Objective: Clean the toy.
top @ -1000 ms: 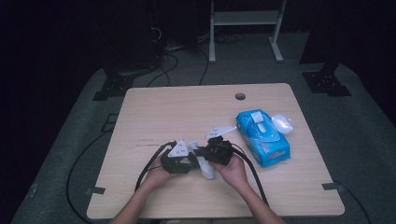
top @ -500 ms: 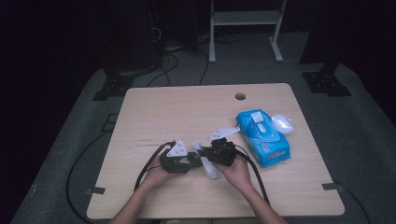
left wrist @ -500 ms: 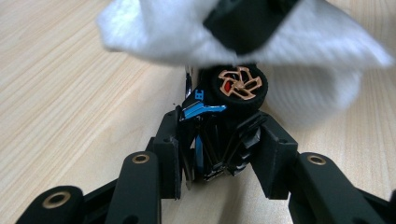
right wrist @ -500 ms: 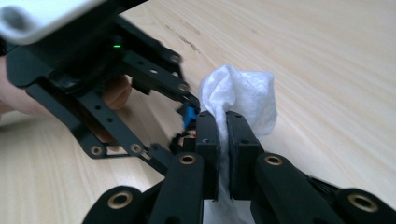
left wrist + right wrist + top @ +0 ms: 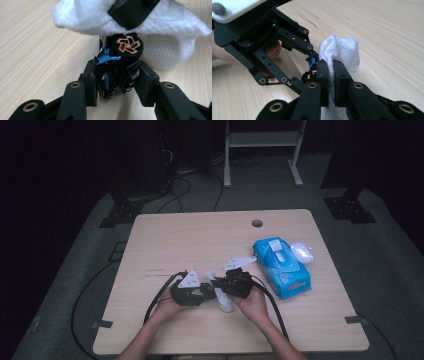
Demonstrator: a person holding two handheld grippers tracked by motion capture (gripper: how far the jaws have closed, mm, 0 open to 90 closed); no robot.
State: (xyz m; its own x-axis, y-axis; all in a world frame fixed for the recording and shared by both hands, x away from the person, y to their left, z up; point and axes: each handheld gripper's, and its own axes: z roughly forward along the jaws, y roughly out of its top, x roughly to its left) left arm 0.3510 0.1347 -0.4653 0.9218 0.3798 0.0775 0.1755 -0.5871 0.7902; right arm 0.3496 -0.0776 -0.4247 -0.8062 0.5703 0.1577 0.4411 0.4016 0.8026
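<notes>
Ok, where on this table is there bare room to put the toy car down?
The far left of the table, from the left edge across to the hole, is bare wood. So is the near right corner below the wipes pack. It is crowded at the near middle, where both tools meet over the car and wipe.

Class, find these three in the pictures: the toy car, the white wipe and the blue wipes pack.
toy car [image 5: 127, 45]: left gripper view, on its copper-spoked wheel.
white wipe [image 5: 342, 48]: right gripper view, on the bunched top.
blue wipes pack [image 5: 286, 270]: high view, on its printed top face.
</notes>
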